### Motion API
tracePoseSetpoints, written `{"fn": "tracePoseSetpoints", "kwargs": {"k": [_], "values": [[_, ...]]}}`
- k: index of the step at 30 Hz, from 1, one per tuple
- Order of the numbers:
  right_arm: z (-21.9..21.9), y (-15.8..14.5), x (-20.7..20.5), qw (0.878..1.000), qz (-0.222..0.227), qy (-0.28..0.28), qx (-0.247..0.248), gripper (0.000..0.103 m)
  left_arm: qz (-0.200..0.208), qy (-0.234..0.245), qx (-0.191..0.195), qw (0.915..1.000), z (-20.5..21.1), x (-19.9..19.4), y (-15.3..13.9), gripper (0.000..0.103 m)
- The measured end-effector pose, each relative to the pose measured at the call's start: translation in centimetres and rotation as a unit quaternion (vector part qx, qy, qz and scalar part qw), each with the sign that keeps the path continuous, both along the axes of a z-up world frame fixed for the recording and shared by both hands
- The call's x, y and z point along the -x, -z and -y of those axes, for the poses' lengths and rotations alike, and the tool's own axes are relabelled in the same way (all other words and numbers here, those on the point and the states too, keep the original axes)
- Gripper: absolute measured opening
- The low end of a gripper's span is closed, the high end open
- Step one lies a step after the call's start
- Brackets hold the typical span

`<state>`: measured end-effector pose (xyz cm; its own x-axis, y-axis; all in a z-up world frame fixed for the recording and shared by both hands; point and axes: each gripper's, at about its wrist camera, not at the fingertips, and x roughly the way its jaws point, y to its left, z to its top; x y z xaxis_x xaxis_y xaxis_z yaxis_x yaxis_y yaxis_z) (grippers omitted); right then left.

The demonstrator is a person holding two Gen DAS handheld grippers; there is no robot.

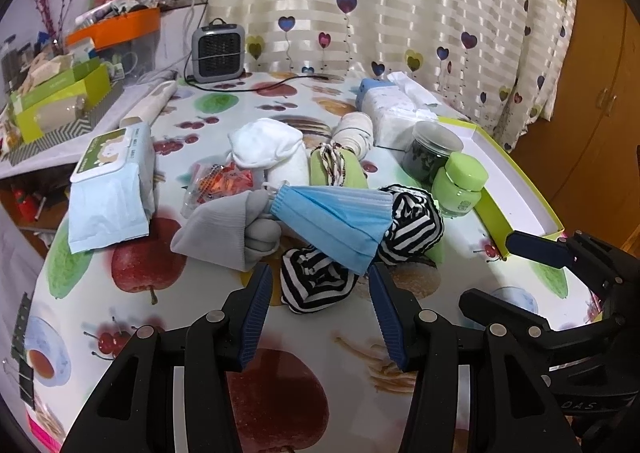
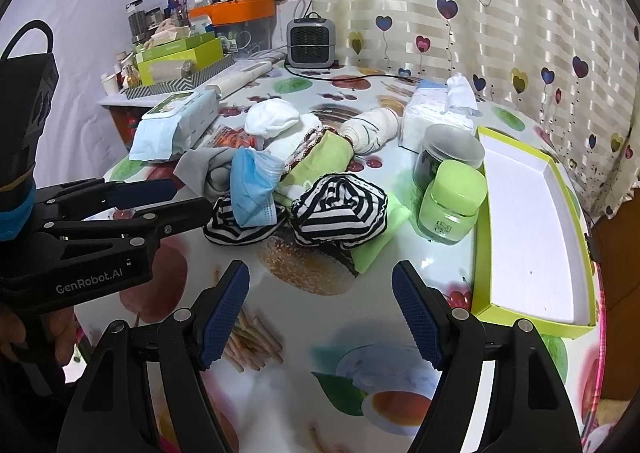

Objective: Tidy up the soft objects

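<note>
A pile of soft things lies mid-table: a blue face mask [image 1: 334,221] [image 2: 253,189] draped over black-and-white striped socks [image 1: 316,281] [image 2: 340,209], a grey sock [image 1: 224,229] [image 2: 204,169], a green cloth [image 1: 340,171] [image 2: 320,157], white socks [image 1: 266,145] [image 2: 272,117] and a beige rolled sock [image 1: 354,131] [image 2: 374,125]. My left gripper [image 1: 320,285] is open, its jaws either side of the near striped sock; it also shows in the right wrist view [image 2: 160,199]. My right gripper [image 2: 320,281] is open and empty, short of the pile; one of its fingers [image 1: 536,249] shows in the left wrist view.
A green-rimmed white tray [image 2: 532,221] [image 1: 516,177] lies at the right. A green jar [image 2: 452,205] and a dark clear-lidded jar [image 2: 448,153] stand beside it. A wipes pack [image 1: 112,181], a tissue pack [image 2: 436,113], a snack packet [image 1: 218,181] and a small heater [image 1: 218,51] are behind.
</note>
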<state>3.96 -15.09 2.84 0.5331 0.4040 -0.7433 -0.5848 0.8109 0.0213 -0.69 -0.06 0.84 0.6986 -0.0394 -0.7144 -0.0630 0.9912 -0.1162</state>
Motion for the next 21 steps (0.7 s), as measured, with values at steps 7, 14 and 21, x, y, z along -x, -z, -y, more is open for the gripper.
{"fn": "tracePoseSetpoints", "kwargs": {"k": [7,14,21], "values": [[0.05,0.02,-0.04,1.0,0.005,0.001,-0.002,0.075,0.0,0.001,0.001,1.0,0.1,0.07,0.04,0.049],[0.06,0.13,-0.16,1.0,0.004,0.003,-0.002,0.075,-0.002,0.0,0.003,1.0,-0.01,0.0,0.17,0.049],[0.07,0.21,-0.23,1.0,0.003,0.005,-0.002,0.075,-0.003,0.0,0.003,1.0,-0.15,-0.07,0.22,0.049]]}}
